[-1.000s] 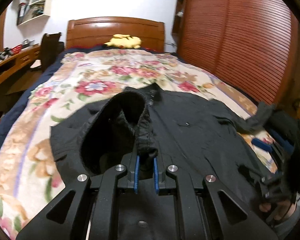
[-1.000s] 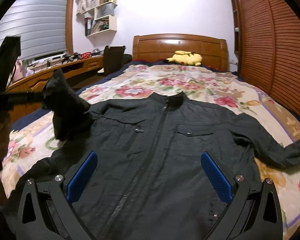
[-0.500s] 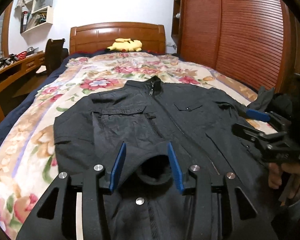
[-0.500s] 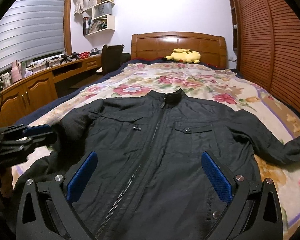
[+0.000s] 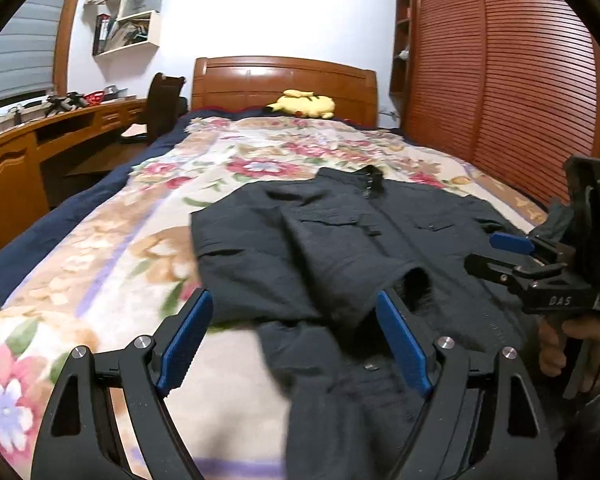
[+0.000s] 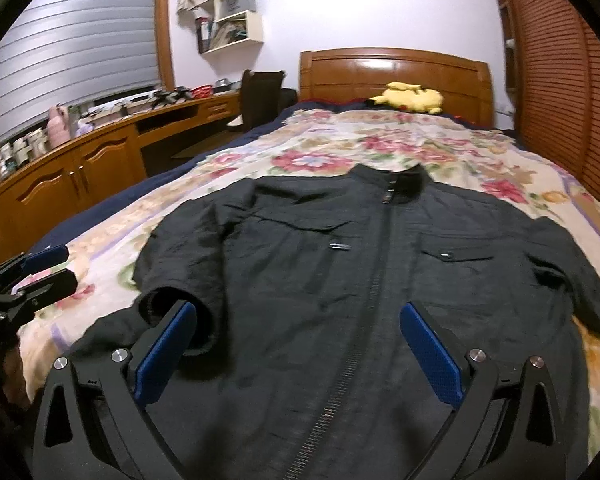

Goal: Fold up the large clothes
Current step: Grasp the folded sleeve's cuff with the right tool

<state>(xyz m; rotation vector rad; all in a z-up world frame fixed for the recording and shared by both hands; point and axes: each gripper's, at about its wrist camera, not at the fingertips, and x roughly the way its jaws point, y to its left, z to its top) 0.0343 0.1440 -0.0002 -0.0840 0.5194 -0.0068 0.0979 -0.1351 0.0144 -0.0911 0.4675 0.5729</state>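
A dark zip-front jacket (image 6: 380, 280) lies face up on the floral bedspread (image 5: 148, 248), collar toward the headboard. One sleeve is folded in over the chest, its cuff (image 5: 416, 284) lying free. My left gripper (image 5: 296, 340) hovers at the jacket's near left edge; its jaws are opening and no cloth is pressed between the blue pads. In the right wrist view it shows at the left edge (image 6: 70, 267). My right gripper (image 6: 298, 354) stands wide open over the jacket's lower front, holding nothing. The other sleeve (image 6: 580, 300) stretches off to the right.
A yellow plush toy (image 5: 304, 106) rests by the wooden headboard (image 5: 284, 80). A long wooden desk (image 6: 100, 160) and a dark chair (image 6: 260, 96) run along the left of the bed. Slatted wardrobe doors (image 5: 520, 80) stand on the right. A hand (image 5: 560, 340) grips the right tool.
The left gripper let go of the sleeve cuff, opened wide and drew back toward the left. The sleeve now lies folded across the jacket's front. The right gripper stayed open and shifted a little.
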